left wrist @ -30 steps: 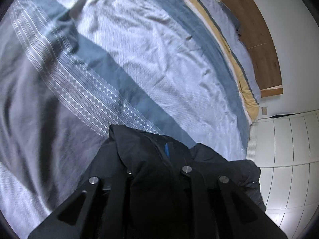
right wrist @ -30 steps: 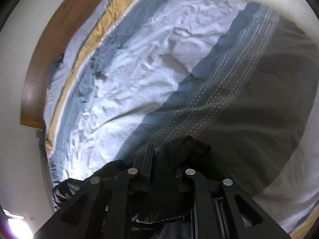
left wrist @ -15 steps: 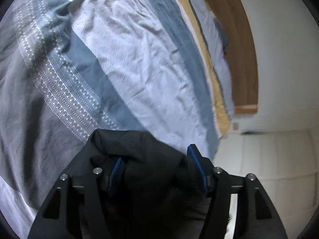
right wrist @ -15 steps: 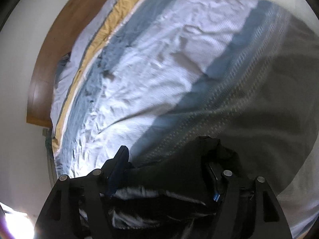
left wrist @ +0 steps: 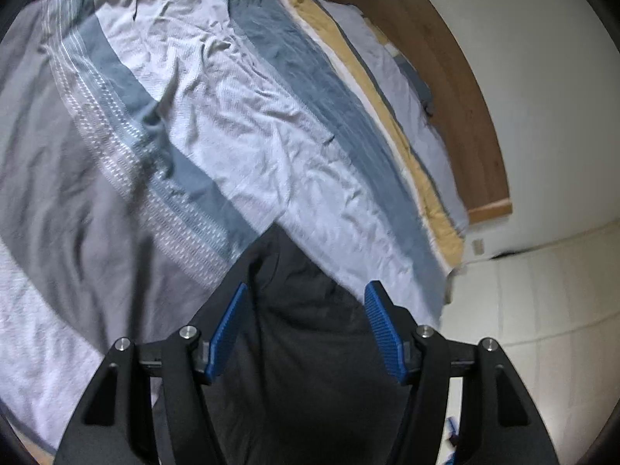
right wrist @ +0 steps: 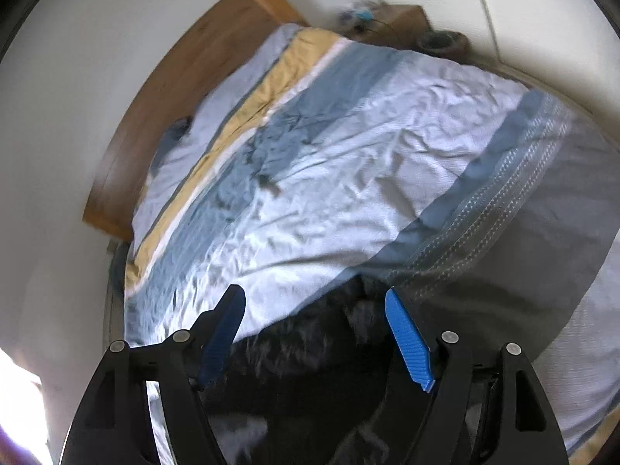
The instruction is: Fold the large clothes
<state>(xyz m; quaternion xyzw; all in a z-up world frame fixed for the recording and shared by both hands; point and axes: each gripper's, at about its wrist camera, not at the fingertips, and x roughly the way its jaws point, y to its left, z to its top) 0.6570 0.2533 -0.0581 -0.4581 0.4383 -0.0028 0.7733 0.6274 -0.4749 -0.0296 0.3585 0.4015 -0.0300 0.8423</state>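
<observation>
Two views show one big black puffy jacket [left wrist: 306,333] lying on a wide bed cover with grey, blue, white and yellow stripes [left wrist: 271,128].

In the left wrist view, the jacket lies on the near edge of the bed cover. It runs long from the bottom of the picture up to a pointed end, and that end points toward the far side of the cover. The point sits where the blue stripe meets the white one. The left gripper with black arms and blue ribbed pads [left wrist: 307,290] hangs over the jacket, with the dark cloth under and between its fingers. The jaws are spread wide apart. The blue pads [left wrist: 226,329] hold nothing, and I cannot tell if they touch the cloth. A brown wooden headboard [left wrist: 457,89] stands past the yellow stripe of the cover.

In the right wrist view, the jacket [right wrist: 310,368] is blurry. It lies on the near part of the bed cover [right wrist: 348,162] and its top edge slopes up to the right, ending by the patterned blue stripe. The right gripper with black arms and blue ribbed pads [right wrist: 316,292] is over it, jaws wide apart and gripping nothing. The wooden headboard [right wrist: 193,66] is past the far end of the cover.
</observation>
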